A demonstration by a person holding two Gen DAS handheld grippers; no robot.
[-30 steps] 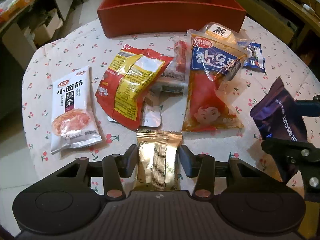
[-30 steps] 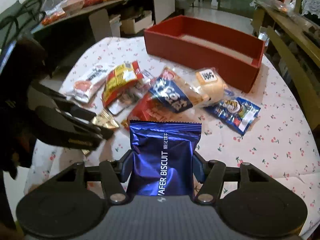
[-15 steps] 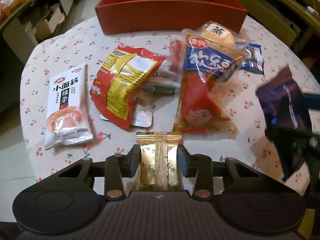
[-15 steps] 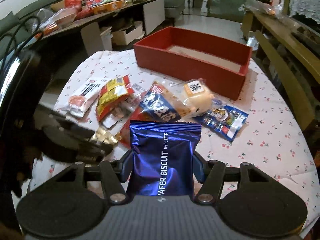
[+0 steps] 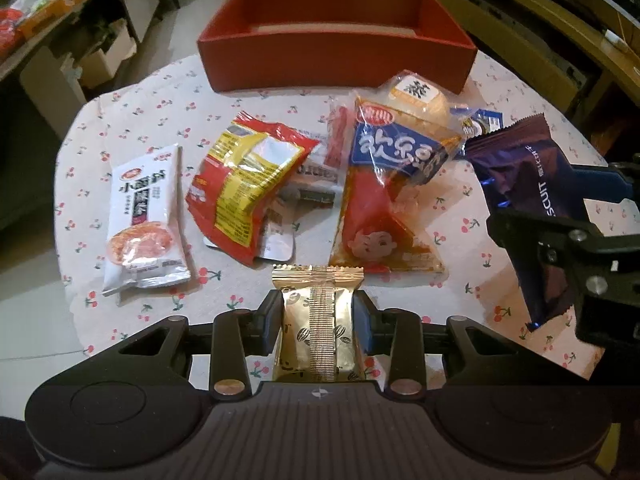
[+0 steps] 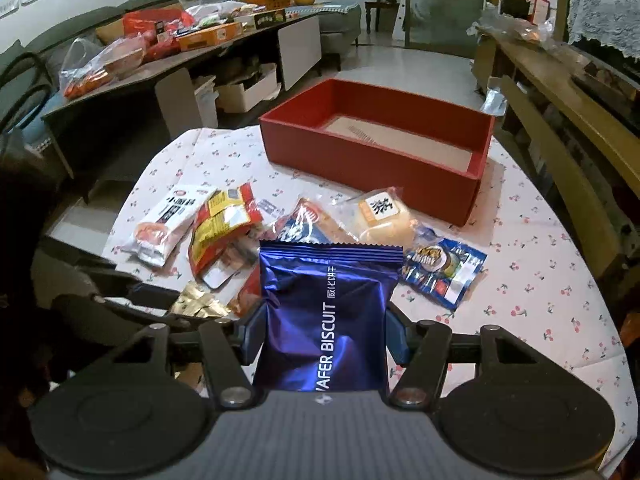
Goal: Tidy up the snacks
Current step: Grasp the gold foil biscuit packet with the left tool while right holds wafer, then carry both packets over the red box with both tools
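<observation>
The left tool (image 5: 318, 316) has just been closing and now pinches a crinkly gold foil packet (image 5: 316, 332) above the cherry-print table (image 5: 120, 128). The right tool (image 6: 324, 334) clamps a glossy blue pouch (image 6: 326, 316) reading "WAFER BISCUIT". The rectangular red box (image 6: 372, 160) sits at the table's far side, beyond the loose snack bags (image 5: 248, 188).

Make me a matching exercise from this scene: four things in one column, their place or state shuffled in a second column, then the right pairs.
Things:
1. gold packet
2. blue wafer biscuit packet
3. red box
4. white noodle-snack packet

Places or states:
A. lying flat on the tablecloth, at the left end of the snack pile
B. clamped in the right tool
C. standing open at the far side of the table
D. clamped in the left tool

Pairs: 1-D, 2-B, 3-C, 4-A
</observation>
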